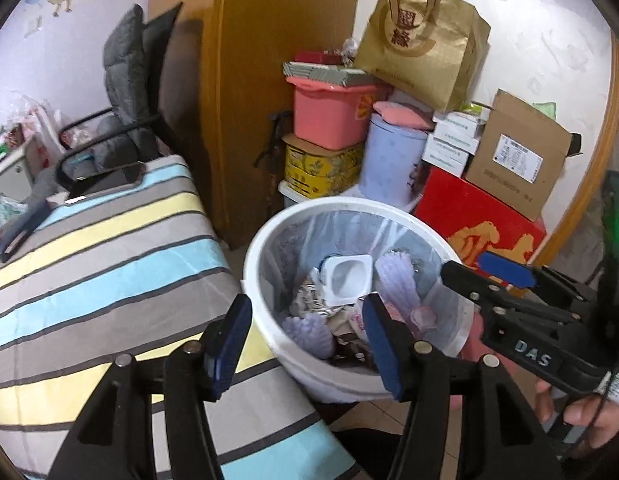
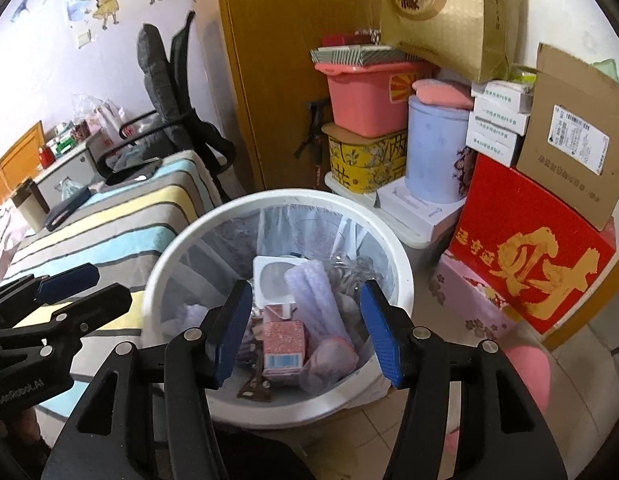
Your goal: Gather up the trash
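A white trash bin (image 1: 269, 320) lined with a clear bag stands on the floor beside a striped bed; it also shows in the right wrist view (image 2: 181, 240). Inside lie a white plastic tray (image 1: 347, 278), purple wrappers (image 2: 313, 300), a pink carton (image 2: 283, 344) and other scraps. My left gripper (image 1: 307, 344) is open and empty above the bin's near rim. My right gripper (image 2: 307, 338) is open and empty over the bin. The right gripper appears at the right of the left wrist view (image 1: 485, 272), and the left gripper at the left of the right wrist view (image 2: 93, 288).
A bed with a striped cover (image 1: 109, 248) lies left of the bin. A grey chair (image 1: 125, 92) stands behind it. Stacked boxes, a pink tub (image 1: 333, 112), a lilac bucket (image 1: 393, 160), a red box (image 1: 469, 216) and a paper bag (image 1: 425, 48) crowd the wall behind.
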Tool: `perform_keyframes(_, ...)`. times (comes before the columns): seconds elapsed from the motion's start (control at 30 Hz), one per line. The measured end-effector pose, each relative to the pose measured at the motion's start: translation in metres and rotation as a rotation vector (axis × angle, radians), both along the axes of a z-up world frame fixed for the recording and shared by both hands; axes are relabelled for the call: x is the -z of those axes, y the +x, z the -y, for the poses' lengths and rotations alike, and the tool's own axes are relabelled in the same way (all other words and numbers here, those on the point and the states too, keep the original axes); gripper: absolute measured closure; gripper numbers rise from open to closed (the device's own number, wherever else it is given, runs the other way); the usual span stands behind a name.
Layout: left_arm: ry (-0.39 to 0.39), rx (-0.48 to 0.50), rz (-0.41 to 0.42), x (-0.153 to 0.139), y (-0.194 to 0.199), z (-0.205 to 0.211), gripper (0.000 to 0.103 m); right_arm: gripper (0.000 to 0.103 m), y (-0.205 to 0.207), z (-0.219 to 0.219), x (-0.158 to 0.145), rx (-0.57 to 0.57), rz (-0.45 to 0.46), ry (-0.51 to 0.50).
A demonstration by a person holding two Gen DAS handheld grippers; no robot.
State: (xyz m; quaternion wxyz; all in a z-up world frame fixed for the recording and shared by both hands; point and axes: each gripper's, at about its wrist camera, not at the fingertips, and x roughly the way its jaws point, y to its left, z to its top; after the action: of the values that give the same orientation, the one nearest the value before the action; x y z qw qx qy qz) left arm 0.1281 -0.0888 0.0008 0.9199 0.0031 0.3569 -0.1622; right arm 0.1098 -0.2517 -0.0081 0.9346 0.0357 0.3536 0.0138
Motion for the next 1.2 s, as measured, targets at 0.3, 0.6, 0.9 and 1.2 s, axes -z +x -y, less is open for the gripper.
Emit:
perform_keyframes(0.3,0.043,-0.051,0.061,-0.001,-0.033,-0.012,0.041,0.045,-0.035,-0.018,-0.012,0.012,0.09,-0.032)
perform_keyframes(0.6,0.016,-0.101,0.118,-0.007,-0.061,-0.024,0.039,0.045,-0.061,-0.032,-0.01,0.033,0.143,-0.052)
perform_keyframes(0.9,0.017,-0.126,0.155,-0.009,-0.079,-0.029,0.034,0.045,-0.077,-0.042,-0.009,0.022,0.161,-0.028)
perform_keyframes(1.2,0.016,-0.133,0.153,-0.007,-0.082,-0.03,0.034,0.045,-0.081,-0.044,-0.009,0.033,0.172,-0.021)
